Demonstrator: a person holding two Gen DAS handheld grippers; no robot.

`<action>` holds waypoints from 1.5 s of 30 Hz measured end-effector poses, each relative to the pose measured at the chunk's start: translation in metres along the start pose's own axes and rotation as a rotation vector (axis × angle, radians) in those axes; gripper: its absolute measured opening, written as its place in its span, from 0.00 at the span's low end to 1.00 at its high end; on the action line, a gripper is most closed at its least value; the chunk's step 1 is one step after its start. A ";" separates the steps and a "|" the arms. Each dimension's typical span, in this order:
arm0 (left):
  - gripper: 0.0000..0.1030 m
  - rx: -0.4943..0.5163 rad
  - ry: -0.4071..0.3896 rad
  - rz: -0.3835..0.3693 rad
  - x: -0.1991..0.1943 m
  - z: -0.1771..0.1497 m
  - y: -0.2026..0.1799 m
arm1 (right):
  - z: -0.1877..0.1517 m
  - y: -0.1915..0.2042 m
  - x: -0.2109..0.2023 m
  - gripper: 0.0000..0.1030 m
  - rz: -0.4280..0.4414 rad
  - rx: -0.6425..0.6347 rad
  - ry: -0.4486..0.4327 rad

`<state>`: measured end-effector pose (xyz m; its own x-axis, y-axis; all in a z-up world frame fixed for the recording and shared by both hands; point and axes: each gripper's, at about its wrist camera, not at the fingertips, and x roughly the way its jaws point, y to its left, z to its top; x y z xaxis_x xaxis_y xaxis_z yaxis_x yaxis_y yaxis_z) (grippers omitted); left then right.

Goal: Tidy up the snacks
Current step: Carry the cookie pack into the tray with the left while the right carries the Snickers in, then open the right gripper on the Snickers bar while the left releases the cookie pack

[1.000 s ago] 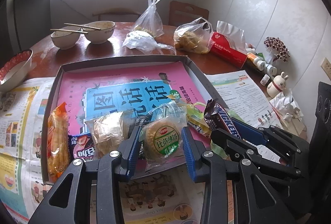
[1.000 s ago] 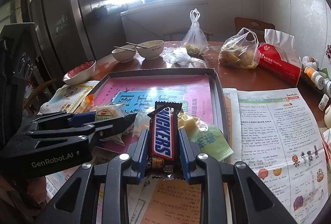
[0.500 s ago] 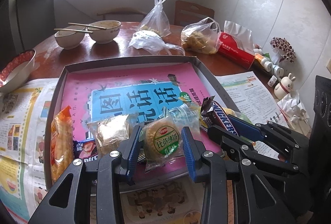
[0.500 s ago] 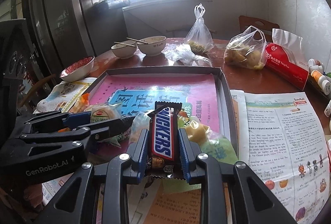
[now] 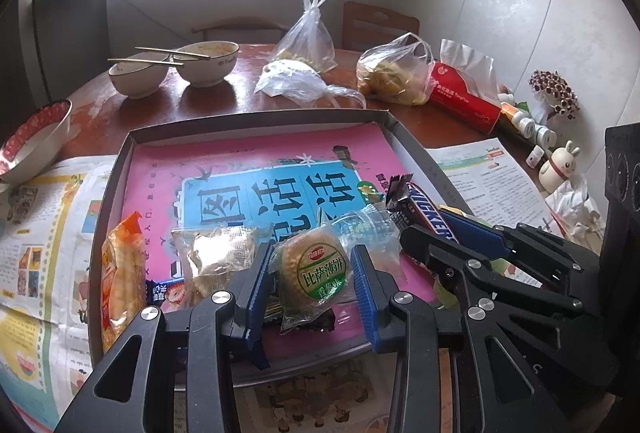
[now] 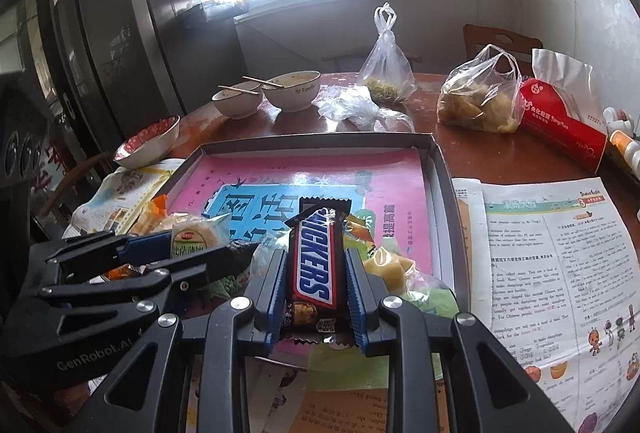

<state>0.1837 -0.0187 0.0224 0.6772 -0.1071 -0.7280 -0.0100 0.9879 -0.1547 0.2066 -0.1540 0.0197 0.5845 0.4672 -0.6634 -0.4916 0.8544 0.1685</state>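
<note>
Crinkly foil: the Snickers bar (image 6: 315, 260), light and stiff, sits clamped by the right tongs (image 6: 316, 293) at its flanks; the left tongs (image 5: 310, 283) pinch the brittle biscuit pack (image 5: 312, 273) across its middle.

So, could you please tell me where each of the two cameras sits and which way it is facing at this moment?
Left wrist: sits on the left gripper, looking forward and down along its blue fingers at the round biscuit pack clamped over the tray; the right gripper shows alongside.
Right wrist: sits on the right gripper, looking the same way at the Snickers bar it clamps; the left gripper shows alongside.
Shared: the tray, the bowls, the red tissue pack and the window.
</note>
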 end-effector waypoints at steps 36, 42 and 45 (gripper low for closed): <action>0.60 -0.003 -0.025 0.014 -0.017 -0.001 -0.005 | 0.005 -0.008 -0.029 0.32 -0.018 0.041 -0.081; 0.61 -0.006 -0.037 0.026 -0.024 -0.001 -0.005 | 0.005 -0.009 -0.039 0.45 -0.026 0.048 -0.101; 0.62 -0.009 -0.042 0.032 -0.027 -0.001 -0.004 | 0.006 -0.008 -0.044 0.53 -0.032 0.043 -0.113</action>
<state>0.1650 -0.0203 0.0418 0.7067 -0.0703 -0.7040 -0.0390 0.9897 -0.1380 0.1887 -0.1797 0.0514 0.6695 0.4600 -0.5833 -0.4448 0.8771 0.1811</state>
